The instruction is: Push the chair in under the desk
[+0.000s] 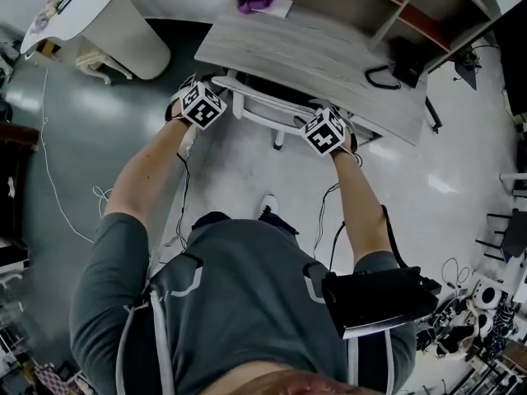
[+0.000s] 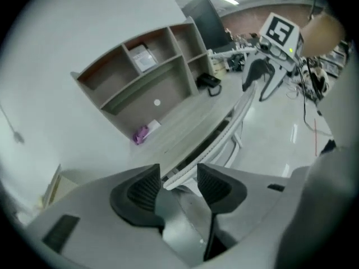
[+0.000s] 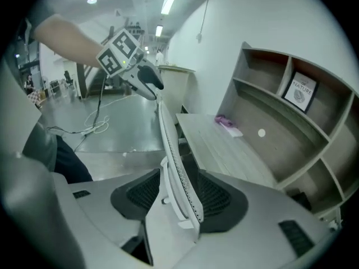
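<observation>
The chair [image 1: 262, 108] is white plastic. Its back is a thin curved shell with a row of small holes along the rim. The desk [image 1: 329, 56] has a flat top in pale grey wood grain. A shelf unit [image 2: 140, 88] of the same grey board, with open box compartments, stands along the desk's back edge. Near the back left corner of the desktop a crumpled purple bundle [image 1: 257, 1] lies on a white sheet. Towards the right edge sits a black box [image 1: 403, 62] with a looped cord.

The chair is tucked under the desk's front edge, and only the top of its back is clear of it. The left gripper [image 2: 175, 185] has its ribbed black pads apart, with the left end of the chair's top rim between them, unclamped. The right gripper [image 3: 178, 192] straddles the rim's right end, its jaws also apart, with a gap showing beside one pad.

A card [image 3: 303, 91] in an upper compartment reads "NATURE".
</observation>
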Motion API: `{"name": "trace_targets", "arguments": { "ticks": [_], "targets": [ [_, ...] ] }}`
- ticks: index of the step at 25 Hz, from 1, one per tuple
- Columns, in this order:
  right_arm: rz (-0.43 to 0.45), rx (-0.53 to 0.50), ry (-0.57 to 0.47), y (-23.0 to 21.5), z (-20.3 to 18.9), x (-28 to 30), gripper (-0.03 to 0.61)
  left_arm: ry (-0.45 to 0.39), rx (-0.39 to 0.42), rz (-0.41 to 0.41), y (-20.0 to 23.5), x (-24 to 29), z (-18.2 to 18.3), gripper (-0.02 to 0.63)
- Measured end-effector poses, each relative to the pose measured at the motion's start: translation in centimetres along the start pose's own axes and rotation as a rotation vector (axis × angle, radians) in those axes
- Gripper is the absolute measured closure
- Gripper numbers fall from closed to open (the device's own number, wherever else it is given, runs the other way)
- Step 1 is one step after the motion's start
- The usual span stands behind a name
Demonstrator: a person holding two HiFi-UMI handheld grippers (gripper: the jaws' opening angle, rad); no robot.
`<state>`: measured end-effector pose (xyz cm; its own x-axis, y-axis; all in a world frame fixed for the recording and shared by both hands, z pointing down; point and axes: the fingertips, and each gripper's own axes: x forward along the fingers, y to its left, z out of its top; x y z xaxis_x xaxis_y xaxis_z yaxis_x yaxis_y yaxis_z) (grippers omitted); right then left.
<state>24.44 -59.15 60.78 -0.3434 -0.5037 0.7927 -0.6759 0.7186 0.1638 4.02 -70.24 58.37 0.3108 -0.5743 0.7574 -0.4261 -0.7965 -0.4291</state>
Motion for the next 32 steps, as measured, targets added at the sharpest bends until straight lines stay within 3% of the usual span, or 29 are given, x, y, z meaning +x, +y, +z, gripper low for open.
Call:
{"name": "trace_targets", "arguments": {
  "ticks": [3,5,15,19,26,32],
  "targets": [
    [-0.025,0.064,-0.109,-0.4,2.2,-2.4,0.351,-0.110,-0.175,0.016,1.2,-2.9,0.9,0.425],
    [-0.058,0.097,-0.166,-0.9,3.4,-4.3,0.354,-0.188,-0.248,0.022,1.6,-4.7,1.6,0.454],
    [-0.256,0.230,-0.439,-1.8,10.0,-14.9,0.463,-0.558,-0.421,0.006,2.9,-13.7,6.5,0.546],
    [-0.339,0.278,-0.545,-1.7,12.5,-19.6,0.499,-0.665,-0.443,-0.015,3.9,-17.3,7.8,0.600],
    [-0.463,0.325,-0.655,-1.1,15.4,-25.3,0.534,-0.770,-0.479,-0.051,6.3,-21.2,8.6,0.604],
    [-0.546,0.369,-0.699,-0.3,16.6,-27.0,0.548,-0.798,-0.448,-0.036,7.6,-23.5,8.2,0.604]
  ]
}}
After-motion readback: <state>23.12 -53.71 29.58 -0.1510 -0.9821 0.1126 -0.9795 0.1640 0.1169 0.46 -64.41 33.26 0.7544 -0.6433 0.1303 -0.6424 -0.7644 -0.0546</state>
